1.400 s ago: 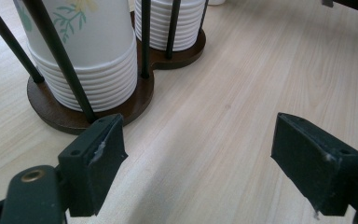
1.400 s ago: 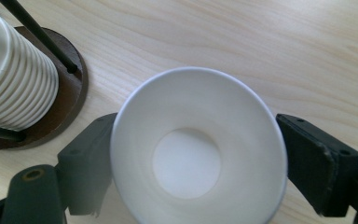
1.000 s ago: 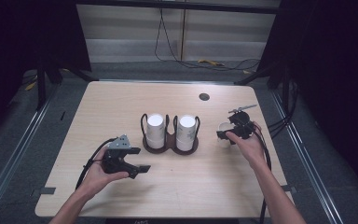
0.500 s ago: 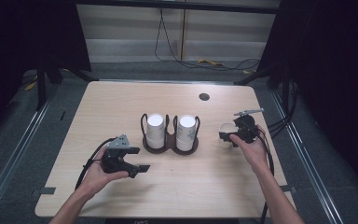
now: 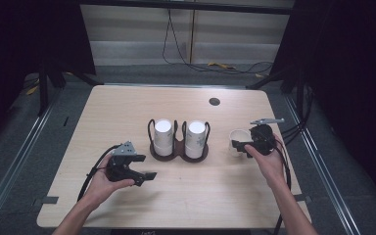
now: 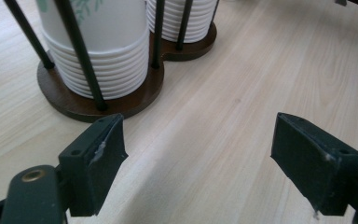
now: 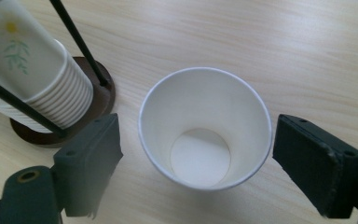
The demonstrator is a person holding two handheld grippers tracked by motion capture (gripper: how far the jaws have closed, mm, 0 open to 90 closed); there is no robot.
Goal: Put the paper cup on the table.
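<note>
no legible writing; right gripper (image 7: 193, 158) wide around paper cup (image 7: 205, 128), left gripper (image 6: 214, 154) wide, empty

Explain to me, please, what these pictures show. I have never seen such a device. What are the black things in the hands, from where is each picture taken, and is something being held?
There is no robot here. A person sits at a wooden table and holds a hand tool with two black jaws in each hand: the left gripper and the right gripper.

The high view looks down from above the person. Each of the other two pictures comes from a small camera riding on one gripper, looking along its own jaws.

On the table stands a dark wooden holder with thin black rods, carrying two stacks of paper cups. A single empty paper cup stands upright beside it.

Nothing is held. The left gripper is open over bare table. The right gripper is open too, with a jaw on each side of the single cup, apparently without touching it.
</note>
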